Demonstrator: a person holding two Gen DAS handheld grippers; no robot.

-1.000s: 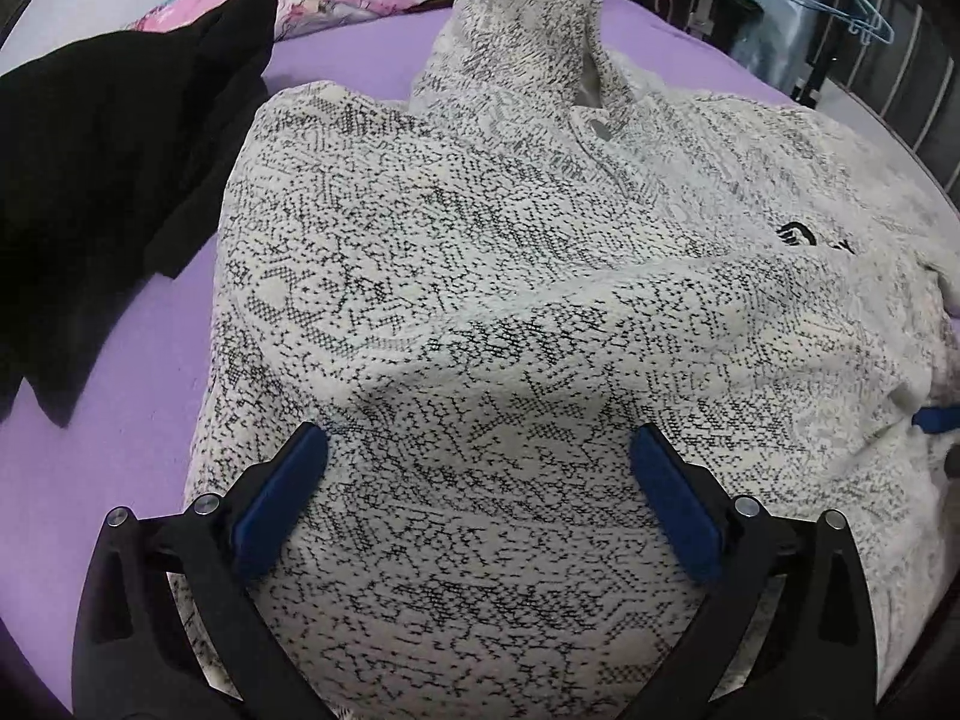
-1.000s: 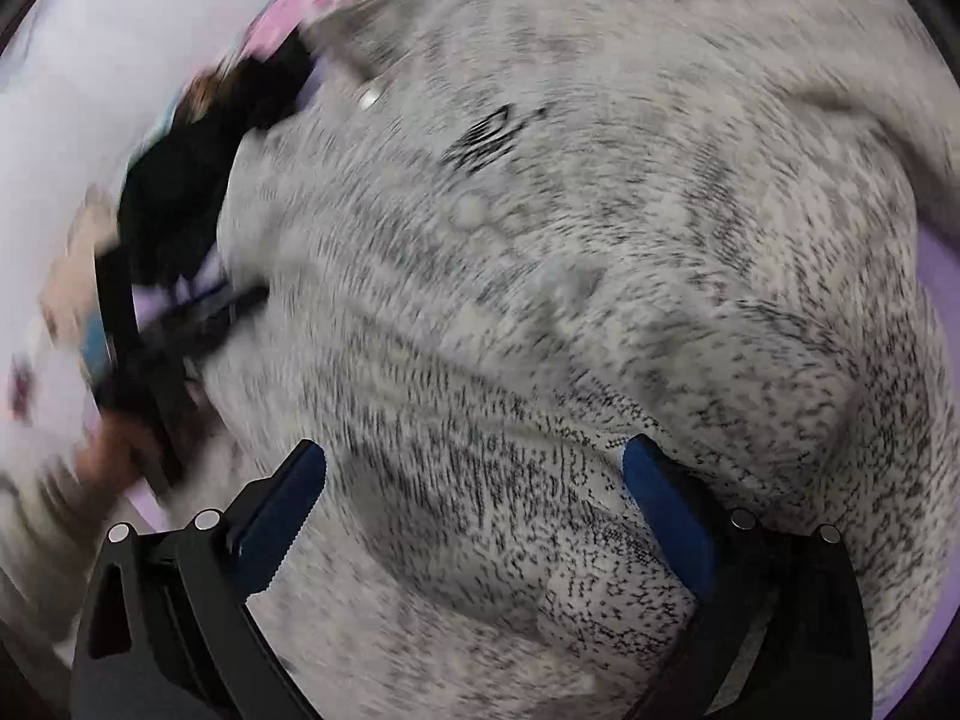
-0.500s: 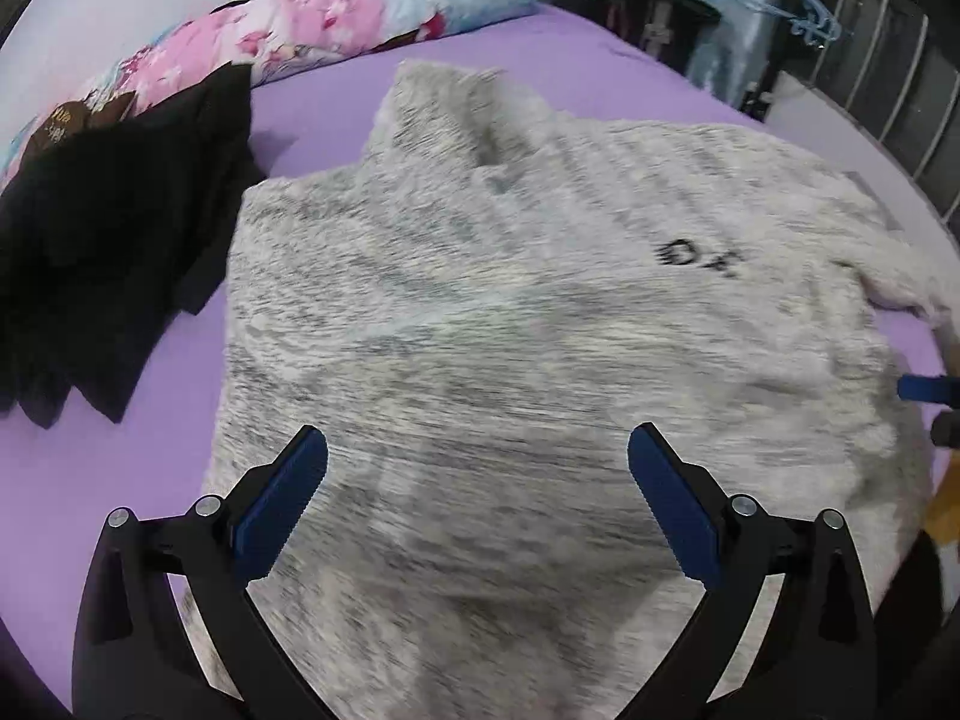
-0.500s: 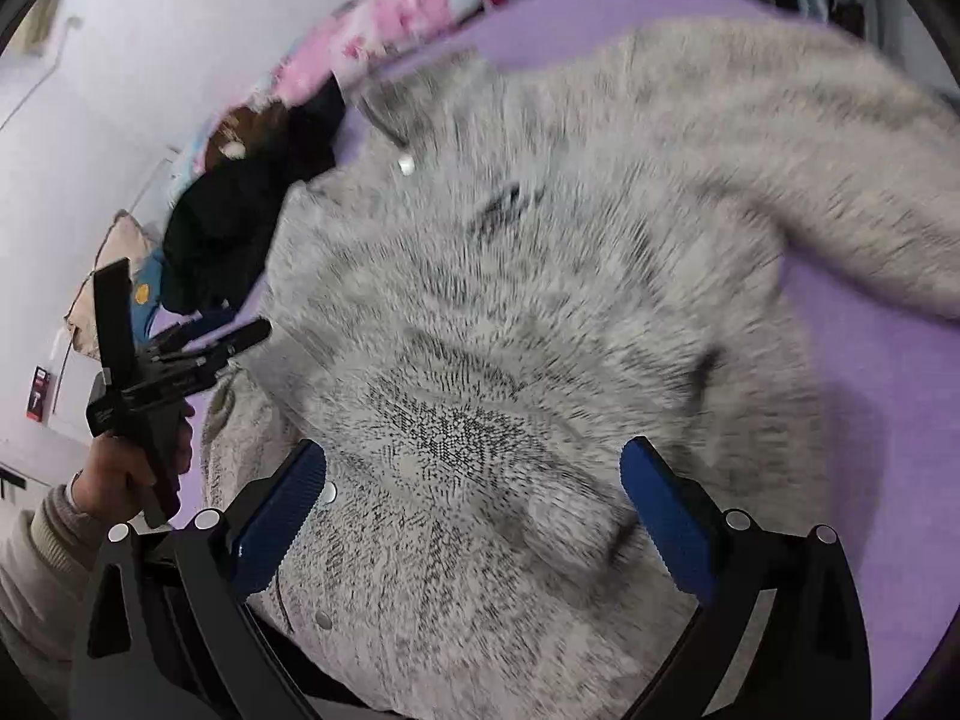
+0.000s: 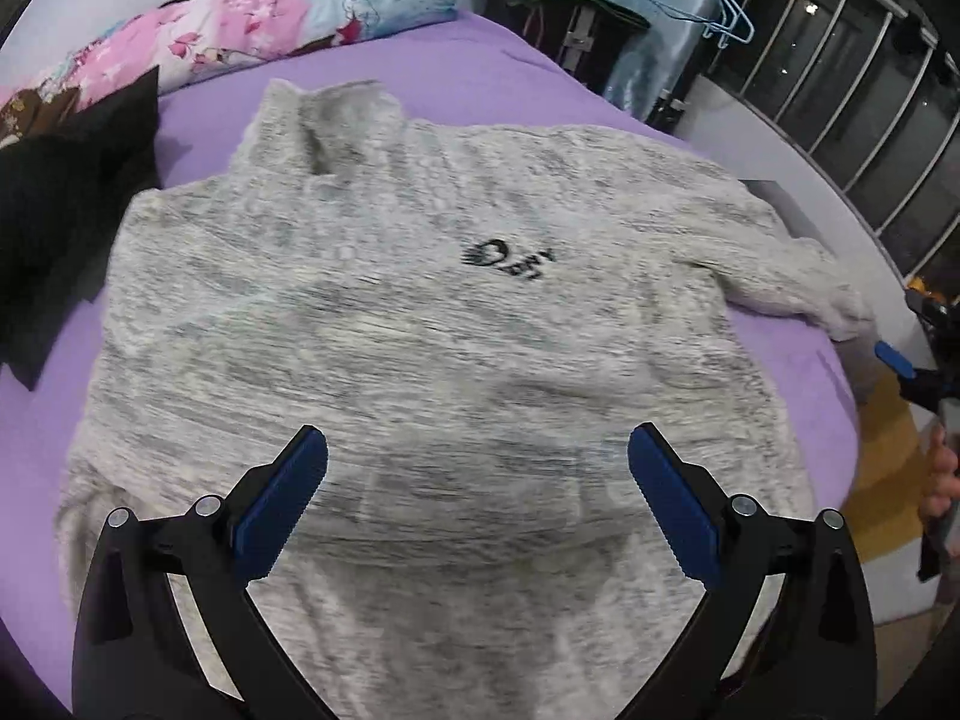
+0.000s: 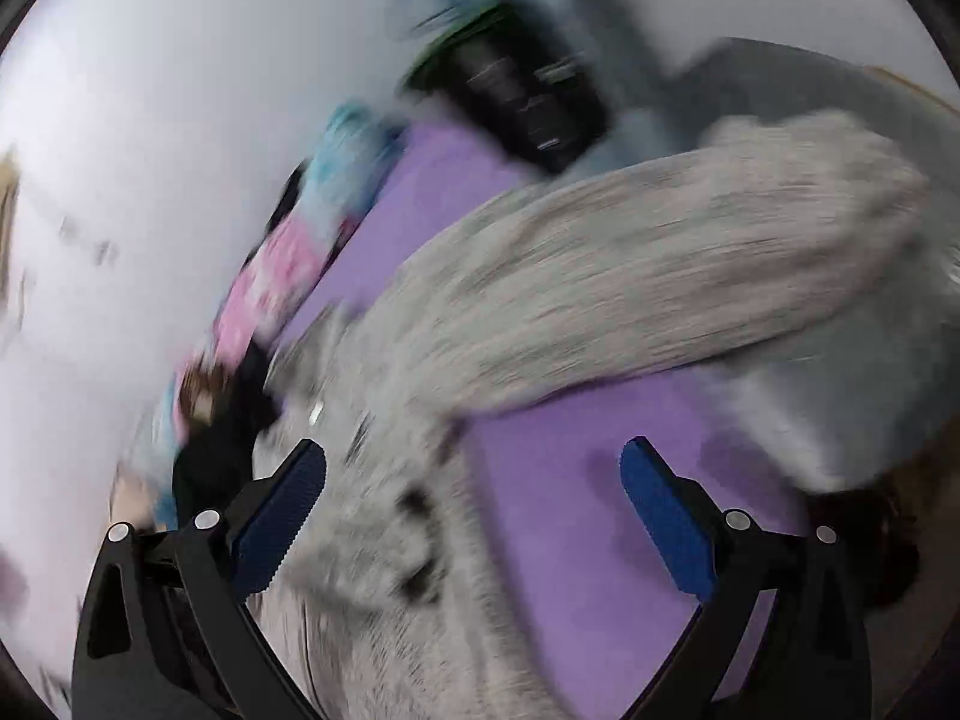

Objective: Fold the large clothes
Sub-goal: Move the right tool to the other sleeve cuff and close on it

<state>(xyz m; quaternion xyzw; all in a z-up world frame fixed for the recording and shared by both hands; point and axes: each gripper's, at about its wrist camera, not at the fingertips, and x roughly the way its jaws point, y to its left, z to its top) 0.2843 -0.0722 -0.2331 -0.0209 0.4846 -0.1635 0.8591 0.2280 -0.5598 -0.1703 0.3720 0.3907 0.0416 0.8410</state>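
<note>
Currently the grey-white speckled knit sweater (image 5: 420,312) is lying spread front-up on the purple bed (image 5: 468,78), collar standing up toward the pillows, small black logo (image 5: 507,258) showing on the chest. 1 sleeve (image 5: 786,276) is reaching out toward the bed's right edge; the left side is looking bunched under near the hem. Left hand-held gripper (image 5: 477,498) is hovering over the lower body of the sweater, jaws spread wide, gripping nothing. Right hand-held gripper (image 6: 474,510) is likewise gaping apart with nothing in it, over sweater edge and bare purple sheet; that view is heavily motion-blurred, sleeve (image 6: 660,276) stretching across it. Black garment (image 5: 60,228) is sitting just left of the sweater, floral pillow (image 5: 252,36) behind it.
</note>
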